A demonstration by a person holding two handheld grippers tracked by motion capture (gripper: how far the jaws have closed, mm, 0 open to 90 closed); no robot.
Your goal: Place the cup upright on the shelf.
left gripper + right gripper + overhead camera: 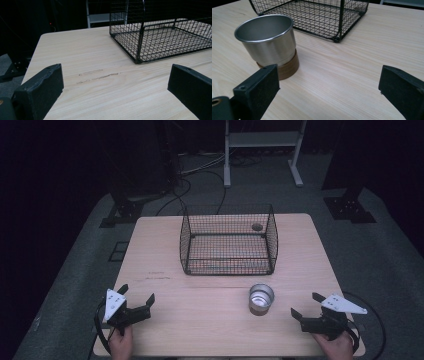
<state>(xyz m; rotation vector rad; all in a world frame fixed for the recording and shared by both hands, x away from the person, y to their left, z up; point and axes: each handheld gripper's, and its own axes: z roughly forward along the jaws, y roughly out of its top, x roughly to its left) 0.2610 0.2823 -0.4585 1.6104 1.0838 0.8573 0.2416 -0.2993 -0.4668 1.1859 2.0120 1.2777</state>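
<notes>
A steel cup [261, 298] with a brown wooden base stands upright on the table, in front of a black wire basket [228, 239]. My right gripper [306, 305] is open near the front right corner, to the right of the cup and apart from it. In the right gripper view the cup [270, 42] stands just beyond the left jaw, with nothing between the jaws [328, 87]. My left gripper [136, 293] rests open at the front left, its jaws [115, 85] wide over bare wood. The basket [160, 32] lies ahead of it to the right.
The light wooden table [160, 250] has a faint scuff mark [157, 276] left of the basket. A small round thing [257, 226] shows at the basket's far right corner. Dark floor, cables and a white stand [262, 150] lie beyond the table.
</notes>
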